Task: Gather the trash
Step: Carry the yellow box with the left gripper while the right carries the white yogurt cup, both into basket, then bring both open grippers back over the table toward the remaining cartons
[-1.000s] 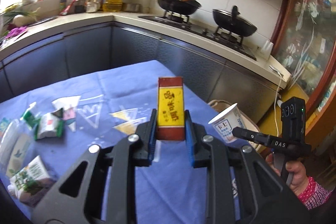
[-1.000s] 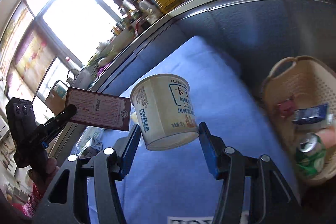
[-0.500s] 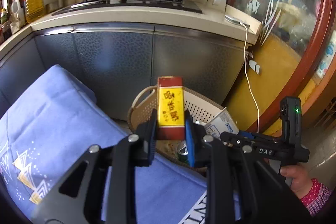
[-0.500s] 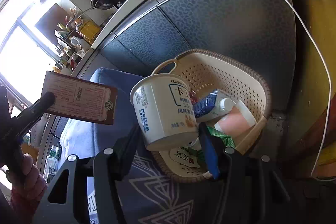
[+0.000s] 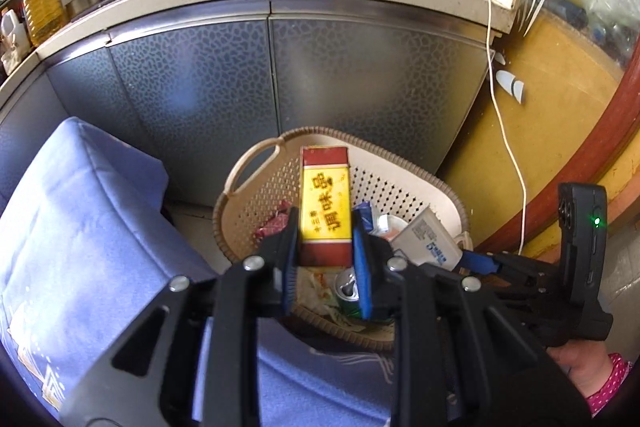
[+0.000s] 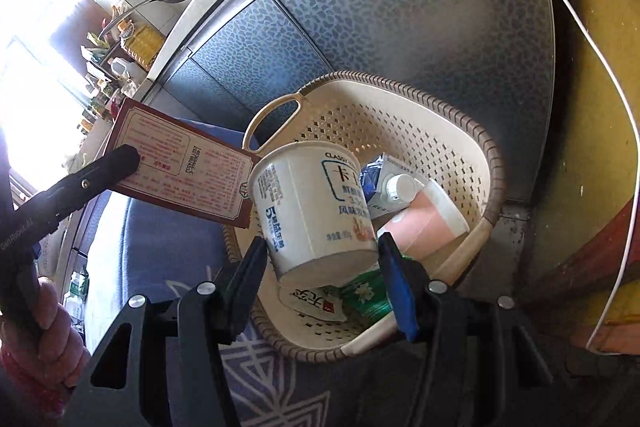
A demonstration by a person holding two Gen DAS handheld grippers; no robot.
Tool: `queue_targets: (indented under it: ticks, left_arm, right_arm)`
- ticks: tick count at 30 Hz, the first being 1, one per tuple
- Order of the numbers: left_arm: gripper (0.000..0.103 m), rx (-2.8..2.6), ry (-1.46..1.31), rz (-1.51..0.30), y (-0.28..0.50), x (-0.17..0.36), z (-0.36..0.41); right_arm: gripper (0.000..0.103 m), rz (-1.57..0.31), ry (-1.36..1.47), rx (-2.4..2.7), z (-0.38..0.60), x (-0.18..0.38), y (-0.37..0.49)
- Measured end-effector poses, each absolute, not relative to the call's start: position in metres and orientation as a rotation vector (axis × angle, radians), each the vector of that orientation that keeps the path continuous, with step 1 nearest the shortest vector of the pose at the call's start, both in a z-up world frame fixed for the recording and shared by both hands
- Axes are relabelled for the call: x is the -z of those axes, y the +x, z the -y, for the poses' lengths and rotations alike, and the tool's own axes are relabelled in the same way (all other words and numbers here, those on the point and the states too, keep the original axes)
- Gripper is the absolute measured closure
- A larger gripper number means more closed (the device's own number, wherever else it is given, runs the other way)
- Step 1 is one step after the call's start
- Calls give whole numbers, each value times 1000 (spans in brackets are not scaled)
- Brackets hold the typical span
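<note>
My left gripper [image 5: 325, 255] is shut on a red and yellow seasoning box [image 5: 325, 203] and holds it over the beige basket [image 5: 256, 203]. The box also shows in the right wrist view [image 6: 180, 163]. My right gripper [image 6: 322, 275] is shut on a white yogurt cup [image 6: 312, 211], held over the same basket [image 6: 472, 147]; the cup shows in the left wrist view [image 5: 426, 241]. In the basket lie a green can [image 5: 348, 293], a blue and white carton [image 6: 384, 179], a pink cup [image 6: 424, 223] and wrappers.
The basket stands on the floor beside the table with the blue cloth [image 5: 80, 235]. Grey kitchen cabinets [image 5: 280, 83] stand behind it, with pans on the stove above. A white cable [image 5: 504, 123] hangs down at the right by a yellow wall.
Both grippers have swung from over the blue table to above the basket and come lower and closer to it. Each still holds its item.
</note>
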State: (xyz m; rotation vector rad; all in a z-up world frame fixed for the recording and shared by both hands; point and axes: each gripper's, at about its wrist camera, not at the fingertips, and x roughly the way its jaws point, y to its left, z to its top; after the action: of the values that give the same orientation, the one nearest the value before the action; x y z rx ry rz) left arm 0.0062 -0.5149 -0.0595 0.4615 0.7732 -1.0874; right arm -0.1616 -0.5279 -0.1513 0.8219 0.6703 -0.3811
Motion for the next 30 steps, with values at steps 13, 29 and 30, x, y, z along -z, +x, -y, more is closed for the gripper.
queue_targets:
  ticks: [13, 29, 30]
  left_arm:
    - [57, 1013, 484, -766, 11, 66, 508]
    - [56, 891, 371, -713, 31, 46, 395]
    - [56, 880, 364, -706, 32, 46, 385]
  right_arm:
    - [30, -660, 699, 500, 523, 135, -152]
    - [29, -562, 653, 405, 458, 52, -126]
    - [29, -561, 651, 404, 451, 50, -122]
